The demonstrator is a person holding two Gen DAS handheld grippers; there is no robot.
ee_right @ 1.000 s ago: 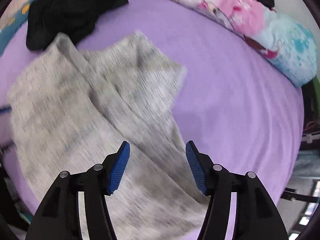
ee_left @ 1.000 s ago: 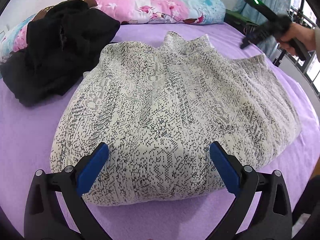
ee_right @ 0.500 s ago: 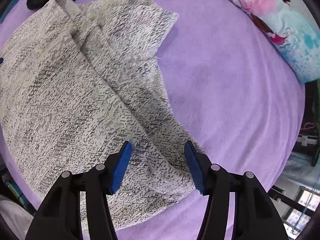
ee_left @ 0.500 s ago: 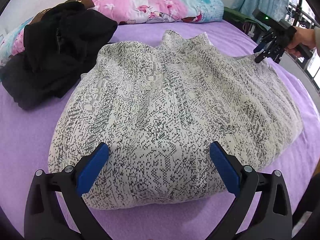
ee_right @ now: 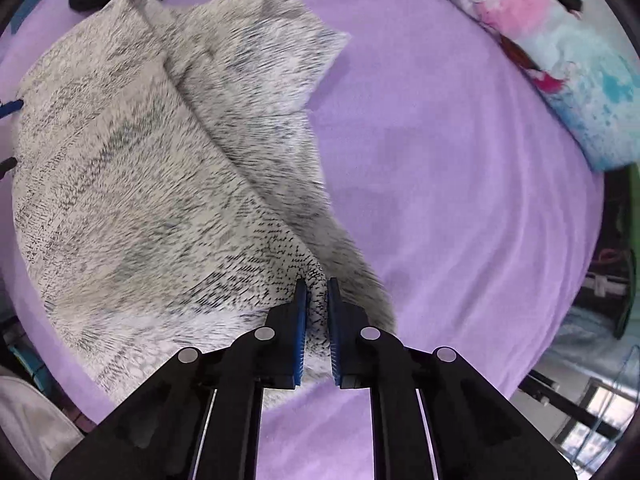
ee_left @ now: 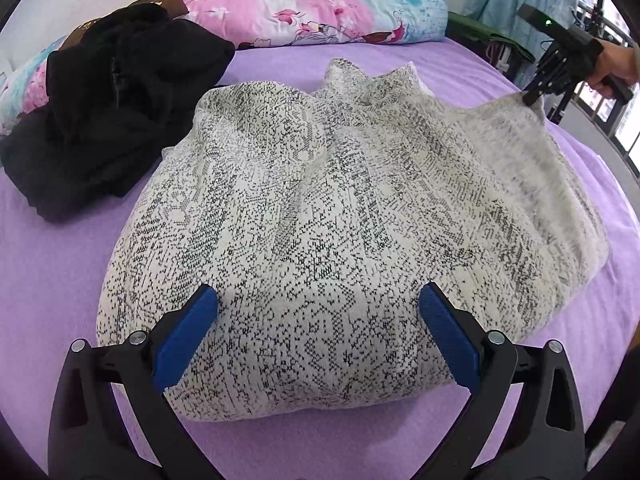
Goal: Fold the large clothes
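Note:
A large white knit garment with black speckles (ee_left: 340, 220) lies spread on the purple bed (ee_left: 48, 280). My left gripper (ee_left: 318, 328) hovers open over its near hem, blue pads wide apart with nothing pinched. My right gripper (ee_right: 317, 308) points down and is shut on a fold of the garment (ee_right: 160, 184) at its edge. In the left wrist view the right gripper (ee_left: 534, 98) shows at the far right, held by a hand, lifting that corner of the fabric off the bed.
A heap of black clothes (ee_left: 116, 96) sits at the back left. A pink and blue floral bolster (ee_left: 320, 12) runs along the headboard side. Bare purple sheet (ee_right: 460, 184) lies to the right of the garment; the bed edge and window rails are beyond.
The right gripper came down to the garment's far right edge and its jaws closed on the fabric, pulling that corner up. The left gripper stayed where it was, open.

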